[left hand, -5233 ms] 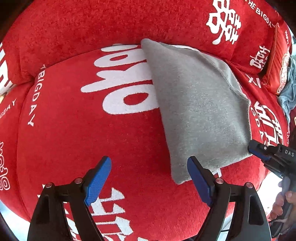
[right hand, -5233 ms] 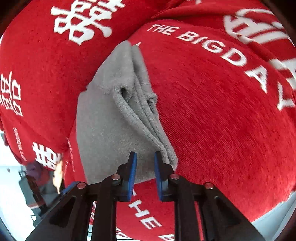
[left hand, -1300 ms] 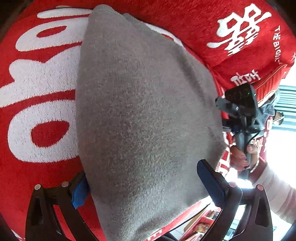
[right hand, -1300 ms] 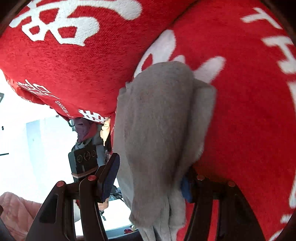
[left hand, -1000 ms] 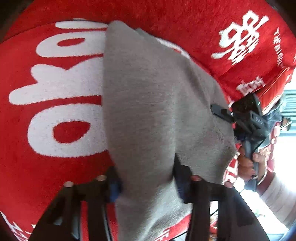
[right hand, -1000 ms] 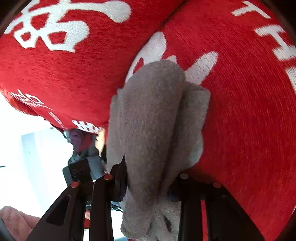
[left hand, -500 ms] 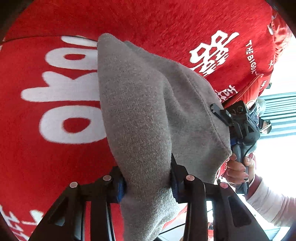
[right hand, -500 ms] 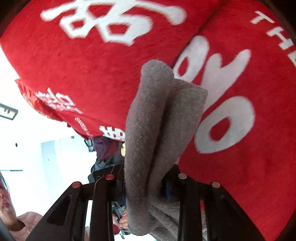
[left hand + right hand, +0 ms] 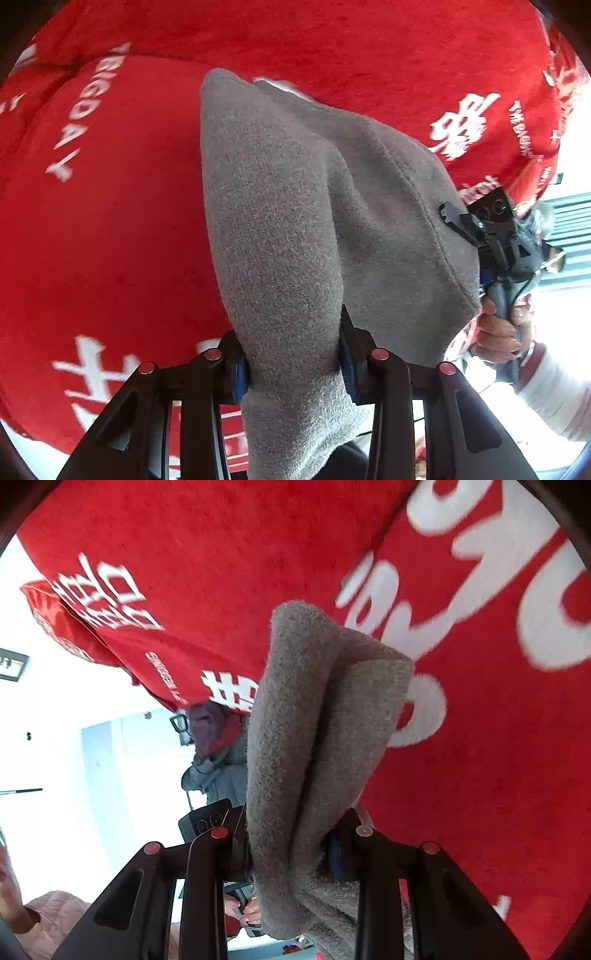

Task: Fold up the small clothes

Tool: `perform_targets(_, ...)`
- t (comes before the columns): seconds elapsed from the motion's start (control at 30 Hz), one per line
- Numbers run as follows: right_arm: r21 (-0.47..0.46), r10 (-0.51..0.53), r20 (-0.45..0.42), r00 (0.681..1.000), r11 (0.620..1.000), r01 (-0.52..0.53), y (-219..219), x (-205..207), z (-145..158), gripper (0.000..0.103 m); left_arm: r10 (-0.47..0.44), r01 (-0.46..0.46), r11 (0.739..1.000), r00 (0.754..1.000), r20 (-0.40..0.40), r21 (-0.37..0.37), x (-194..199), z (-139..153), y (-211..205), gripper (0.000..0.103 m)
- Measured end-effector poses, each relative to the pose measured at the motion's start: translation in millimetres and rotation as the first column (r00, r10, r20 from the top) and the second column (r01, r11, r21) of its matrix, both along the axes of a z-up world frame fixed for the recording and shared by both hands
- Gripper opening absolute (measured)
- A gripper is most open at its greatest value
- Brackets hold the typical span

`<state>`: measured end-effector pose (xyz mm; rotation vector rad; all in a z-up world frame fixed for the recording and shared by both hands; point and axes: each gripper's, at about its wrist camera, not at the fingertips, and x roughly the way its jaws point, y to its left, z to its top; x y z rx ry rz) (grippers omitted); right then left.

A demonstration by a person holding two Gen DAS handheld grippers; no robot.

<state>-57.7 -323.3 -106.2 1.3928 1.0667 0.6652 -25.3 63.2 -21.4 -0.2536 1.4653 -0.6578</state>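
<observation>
A folded grey fleece garment hangs lifted above the red sofa cover, held at two ends. My left gripper is shut on one bunched end, its blue pads pressing the cloth from both sides. In the right wrist view the same grey garment shows as thick folded layers, and my right gripper is shut on them. The right gripper's body and the hand holding it appear at the garment's far edge in the left wrist view.
The red cover carries white lettering and spans seat and backrest. A red cushion lies at the sofa's end. A person in a grey top is beyond the sofa edge, with a pink quilted cloth low at the left.
Both grippers closed on the grey garment about a second ago and have lifted it off the seat. It has travelled sideways across the sofa; the lettering under it has shifted.
</observation>
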Motion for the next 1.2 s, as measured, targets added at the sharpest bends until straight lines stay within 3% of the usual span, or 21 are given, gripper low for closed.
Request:
perform_targets(0.1,-0.091,0.037,-0.042,0.998,0.995,-0.041,26,14,-13,0.033,0.030,-0.030,0.995,1.000,-0.002,0.095,-1,-22,19,0.043)
perform_targets(0.2,-0.266,0.051,-0.115,0.992,0.961,-0.080,33,20,-25,0.035,0.072,-0.071,0.994,0.997,-0.018,0.087,-3,-29,32,0.049)
perform_targets(0.3,-0.359,-0.029,-0.170,0.985,0.933,-0.034,21,10,-27,0.036,0.087,-0.094,0.984,0.995,0.054,0.148,-9,-17,33,0.065)
perform_targets(0.4,-0.434,-0.088,-0.209,0.974,0.901,-0.011,10,-1,-21,0.036,0.087,-0.105,0.975,0.992,0.096,0.198,-9,-7,33,0.065)
perform_targets(0.47,-0.479,-0.127,-0.215,0.968,0.878,0.009,7,-7,-12,0.036,0.089,-0.118,0.968,0.987,0.137,0.221,-9,-2,39,0.076)
perform_targets(0.5,-0.489,-0.135,-0.207,0.969,0.872,0.017,8,-9,-7,0.036,0.091,-0.131,0.960,0.981,0.169,0.247,-8,2,39,0.096)
perform_targets(0.53,-0.489,-0.136,-0.194,0.972,0.872,0.024,11,-7,-1,0.036,0.093,-0.144,0.953,0.976,0.196,0.265,-8,6,40,0.102)
perform_targets(0.63,-0.429,-0.106,-0.175,0.979,0.903,0.021,16,-16,5,0.037,0.101,-0.166,0.942,0.969,0.225,0.292,-4,10,37,0.102)
perform_targets(0.73,-0.376,-0.054,-0.209,0.976,0.926,-0.029,39,-13,-3,0.039,0.106,-0.183,0.918,0.968,0.226,0.351,0,9,33,0.102)
perform_targets(0.8,-0.425,-0.029,-0.188,0.982,0.904,-0.055,51,-7,2,0.009,0.121,-0.198,0.918,0.965,0.233,0.344,1,10,36,0.102)
perform_targets(0.9,-0.554,-0.021,-0.191,0.981,0.828,-0.090,60,-8,4,0.009,0.150,-0.217,0.920,0.964,0.217,0.327,2,7,41,0.102)
perform_targets(0.97,-0.633,0.003,-0.246,0.969,0.756,-0.163,62,-16,-11,0.010,0.158,-0.216,0.924,0.967,0.198,0.315,1,3,42,0.102)
perform_targets(1.07,-0.528,-0.090,-0.195,0.977,0.849,-0.027,43,-35,-12,0.015,0.150,-0.210,0.929,0.966,0.210,0.305,-1,6,41,0.102)
perform_targets(1.13,-0.466,-0.169,-0.153,0.974,0.881,0.080,26,-42,-8,0.028,0.147,-0.206,0.936,0.966,0.213,0.285,-1,8,40,0.102)
perform_targets(1.17,-0.436,-0.221,-0.151,0.963,0.889,0.136,14,-43,-10,0.047,0.145,-0.203,0.940,0.965,0.216,0.275,-1,8,38,0.102)
perform_targets(1.2,-0.410,-0.263,-0.159,0.952,0.895,0.178,5,-41,-13,0.052,0.141,-0.199,0.943,0.965,0.220,0.267,0,9,35,0.102)
